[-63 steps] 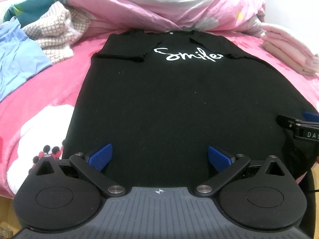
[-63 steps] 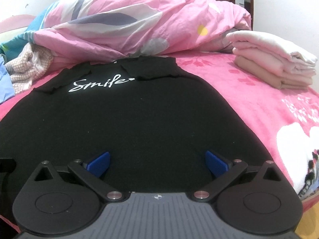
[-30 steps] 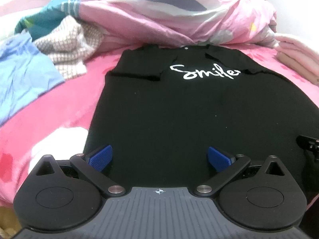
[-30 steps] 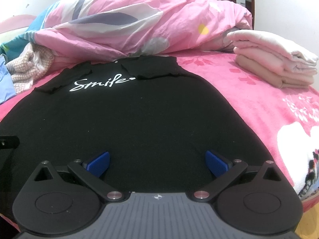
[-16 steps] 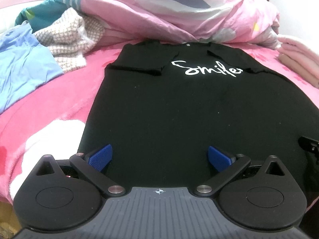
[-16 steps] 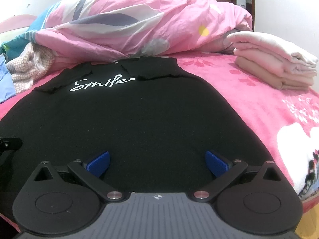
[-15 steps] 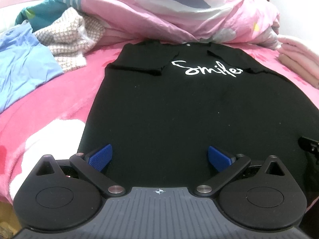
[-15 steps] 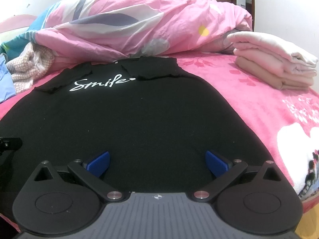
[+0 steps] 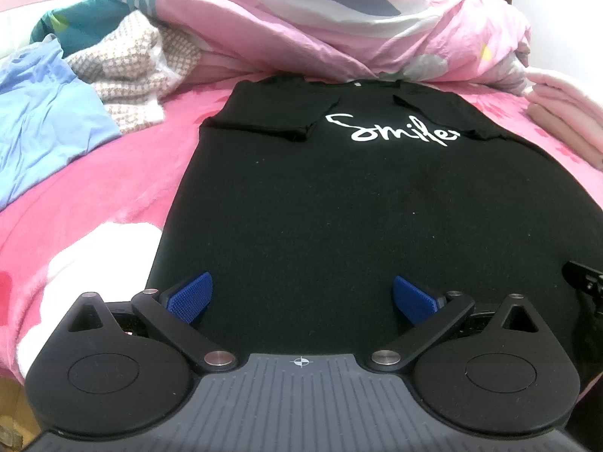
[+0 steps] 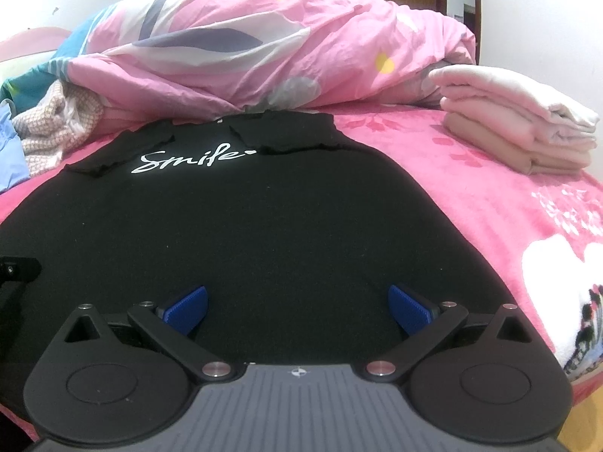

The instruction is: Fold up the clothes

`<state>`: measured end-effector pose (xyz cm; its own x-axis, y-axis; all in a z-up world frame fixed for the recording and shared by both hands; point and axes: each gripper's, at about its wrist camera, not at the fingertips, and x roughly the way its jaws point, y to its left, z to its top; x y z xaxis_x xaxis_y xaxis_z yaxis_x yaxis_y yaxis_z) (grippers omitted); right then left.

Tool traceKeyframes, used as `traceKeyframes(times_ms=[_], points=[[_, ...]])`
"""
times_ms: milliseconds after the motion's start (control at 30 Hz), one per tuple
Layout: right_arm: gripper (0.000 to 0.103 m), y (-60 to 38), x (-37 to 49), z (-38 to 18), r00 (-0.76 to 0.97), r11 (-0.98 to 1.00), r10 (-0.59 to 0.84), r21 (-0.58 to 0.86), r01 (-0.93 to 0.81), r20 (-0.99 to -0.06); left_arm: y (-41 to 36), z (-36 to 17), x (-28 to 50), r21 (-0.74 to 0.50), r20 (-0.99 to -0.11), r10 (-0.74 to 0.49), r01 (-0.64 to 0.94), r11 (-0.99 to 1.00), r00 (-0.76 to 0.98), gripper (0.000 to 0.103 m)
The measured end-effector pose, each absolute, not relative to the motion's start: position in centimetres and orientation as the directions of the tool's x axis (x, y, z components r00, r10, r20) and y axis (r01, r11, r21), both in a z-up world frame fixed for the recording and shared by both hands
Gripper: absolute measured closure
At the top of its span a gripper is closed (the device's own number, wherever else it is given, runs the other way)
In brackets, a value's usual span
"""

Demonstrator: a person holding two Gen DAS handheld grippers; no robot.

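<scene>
Left wrist view looks across the bed [image 9: 94,196], its pink blanket running to a heaped pink quilt [image 9: 339,26] at the far end. Spread flat on the blanket lies the black T-shirt [image 9: 358,218], hem near me, collar far, both sleeves folded inward beside the white "Smile" print [image 9: 392,133]. Far left sit a blue garment [image 9: 41,113] and a checked garment [image 9: 139,67]; on the far right in the right wrist view rests a stack of folded clothes [image 10: 520,132]. My left gripper [image 9: 301,299] hovers over the hem's left part, fingers [image 9: 190,297] spread wide, pinching nothing. My right gripper [image 10: 297,303] hangs over the hem's right part, likewise spread and empty.
</scene>
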<state>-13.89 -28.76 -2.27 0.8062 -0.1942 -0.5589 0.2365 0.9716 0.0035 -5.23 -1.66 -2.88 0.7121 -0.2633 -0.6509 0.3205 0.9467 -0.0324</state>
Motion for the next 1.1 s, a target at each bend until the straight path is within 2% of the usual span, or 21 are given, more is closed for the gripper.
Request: traceKeyframes(times_ms=[800,967,1100], points=[[0.000,-29.4,-13.7,-0.6,0.809,0.973,-0.167,0.036,0.226,-0.564,-1.7,-2.6,-4.9,-0.044,-0.669,-0.263,0.317,0.947,0.695,0.000],[0.000,-30.1,-11.9,0.4,0.825,0.973,-0.176,0.033,0.229,-0.537,-1.8,-2.6,-4.9,-0.042,-0.671,-0.261,0.316,0.948,0.694,0.000],[0.000,-30.2,-9.9,-0.4,0.810,0.972,-0.179,0.025,0.232,-0.558,-1.9,-2.4,-4.8,-0.040,-0.675,-0.260,0.317,0.948,0.691,0.000]])
